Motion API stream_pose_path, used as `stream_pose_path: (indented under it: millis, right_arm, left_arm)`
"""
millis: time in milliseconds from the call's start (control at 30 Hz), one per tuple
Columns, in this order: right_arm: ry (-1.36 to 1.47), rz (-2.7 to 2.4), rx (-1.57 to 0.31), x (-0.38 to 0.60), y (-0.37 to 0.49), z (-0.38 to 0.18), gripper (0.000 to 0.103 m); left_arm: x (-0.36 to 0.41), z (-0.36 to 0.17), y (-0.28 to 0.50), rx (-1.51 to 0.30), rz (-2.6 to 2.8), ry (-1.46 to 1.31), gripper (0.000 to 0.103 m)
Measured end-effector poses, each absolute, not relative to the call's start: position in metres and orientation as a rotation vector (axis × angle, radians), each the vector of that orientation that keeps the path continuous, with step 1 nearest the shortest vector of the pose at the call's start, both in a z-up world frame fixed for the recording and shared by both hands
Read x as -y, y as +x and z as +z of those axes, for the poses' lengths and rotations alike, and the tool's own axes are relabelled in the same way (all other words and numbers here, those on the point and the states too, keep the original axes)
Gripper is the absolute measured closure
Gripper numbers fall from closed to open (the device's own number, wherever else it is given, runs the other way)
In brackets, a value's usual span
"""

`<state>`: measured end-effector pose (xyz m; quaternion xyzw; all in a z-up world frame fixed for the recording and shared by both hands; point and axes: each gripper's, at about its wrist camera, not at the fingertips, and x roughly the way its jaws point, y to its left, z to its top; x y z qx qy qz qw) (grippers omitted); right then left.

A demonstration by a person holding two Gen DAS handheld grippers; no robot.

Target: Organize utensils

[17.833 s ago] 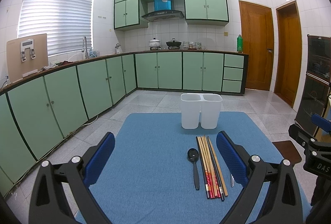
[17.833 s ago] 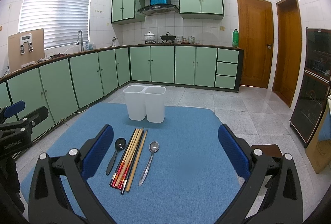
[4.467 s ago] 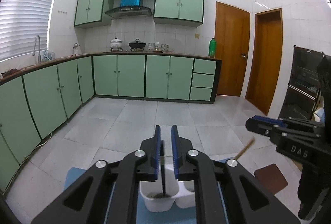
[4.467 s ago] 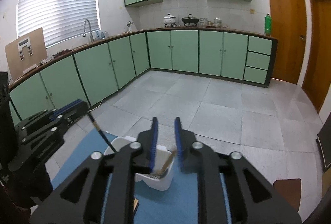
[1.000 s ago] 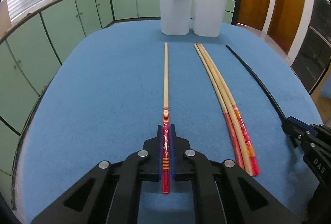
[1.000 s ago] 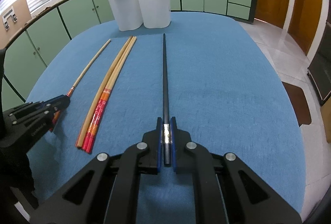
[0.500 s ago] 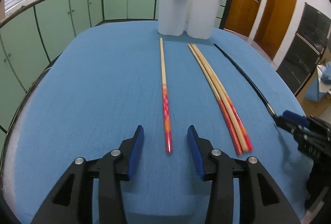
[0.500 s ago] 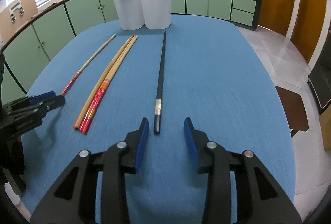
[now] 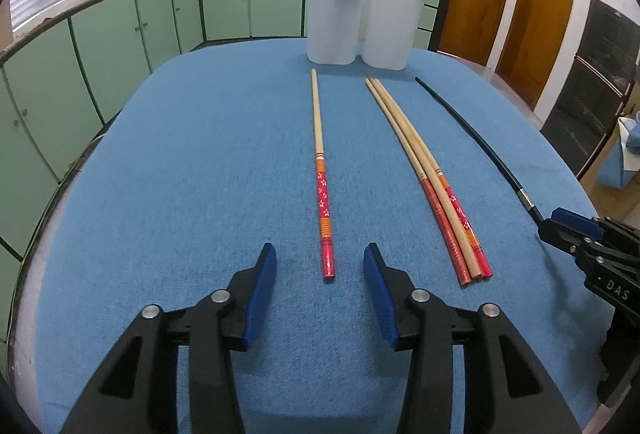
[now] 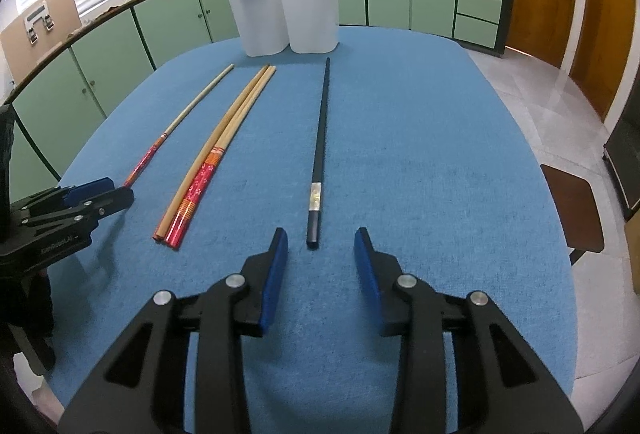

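**Blue mat, four loose chopsticks and one black one left to sort**

Blue felt-like cloth covers the tabletop [image 9: 180, 173], and the white twin-cup plastic holder [image 9: 362, 29] at its far end is the landmark. Lying short of the holder, each long axis aimed toward it, are a lone red-handled bamboo chopstick [image 9: 322, 185], a bundle of three red-handled bamboo chopsticks [image 9: 432, 177] to its right, and a slim black chopstick with a silver band [image 10: 318, 161] further right.

The left claw [image 9: 320, 266] is released, straddling the lone chopstick's red butt without pressing it. The right claw [image 10: 320, 250] also grips nothing; its jaws are narrowing, the black chopstick's butt just ahead between them.

Each stick lies straight out from its own claw, so likely each hand takes its nearest one.

Green cabinets and white tiles ring the room.
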<state>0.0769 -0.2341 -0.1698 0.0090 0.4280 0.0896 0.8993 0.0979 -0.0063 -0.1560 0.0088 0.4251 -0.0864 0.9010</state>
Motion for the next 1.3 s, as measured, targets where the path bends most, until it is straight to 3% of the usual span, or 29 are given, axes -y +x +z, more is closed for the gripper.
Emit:
stream_pose_path:
  millis: [167,300,533,800,1300]
  right_arm:
    - [0.019,0.182,-0.891,0.233,0.078,-0.17,0.082]
    - [-0.006,0.184,-0.894,0.228,0.08,-0.171,0.085]
    - [-0.024,0.184,-0.896,0.222,0.084,-0.173,0.097]
    - [-0.015,0.184,-0.85,0.228,0.079,-0.156,0.097]
    - [0.03,0.228,-0.612,0.247,0.086,-0.047,0.097]
  left_arm:
    - [0.01,-0.156,0.099,-0.881,-0.162,0.023,0.058]
    - [0.013,-0.156,0.102,-0.882,-0.153,0.024,0.062]
    - [0.024,-0.156,0.103,-0.88,-0.16,0.059,0.095]
    - [0.024,-0.144,0.097,-0.873,-0.163,0.05,0.097]
    - [0.007,-0.022,0.088,-0.634,-0.196,0.044,0.097]
